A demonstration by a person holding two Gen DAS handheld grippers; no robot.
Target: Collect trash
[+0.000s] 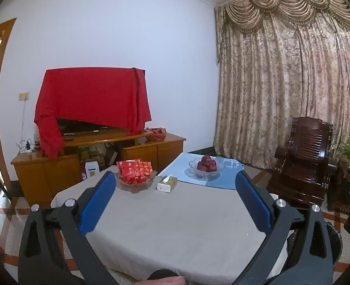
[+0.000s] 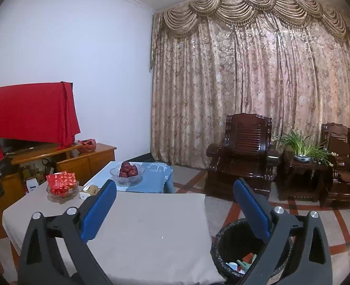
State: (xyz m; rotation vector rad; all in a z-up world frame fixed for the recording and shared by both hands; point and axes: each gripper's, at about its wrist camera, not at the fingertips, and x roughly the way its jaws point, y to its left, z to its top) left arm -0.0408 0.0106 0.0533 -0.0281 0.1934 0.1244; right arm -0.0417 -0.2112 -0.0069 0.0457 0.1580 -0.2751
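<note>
A black-lined trash bin [image 2: 224, 244] stands on the floor right of the table, with several pieces of trash [image 2: 242, 262] inside; its rim shows at the right edge of the left wrist view [image 1: 335, 235]. My left gripper [image 1: 176, 178] is open and empty above the grey-clothed table [image 1: 175, 225]. My right gripper [image 2: 175, 186] is open and empty above the table's right edge [image 2: 151, 225], its right finger over the bin. The near part of the table shows no loose trash.
At the table's far end stand a glass dish of red packets [image 1: 135, 172], a tissue box [image 1: 167, 182] and a bowl of apples [image 1: 207, 165] on a blue cloth. A TV cabinet [image 1: 91, 156] stands behind. Dark wooden chairs [image 2: 242, 152] and a plant [image 2: 301, 148] stand at right.
</note>
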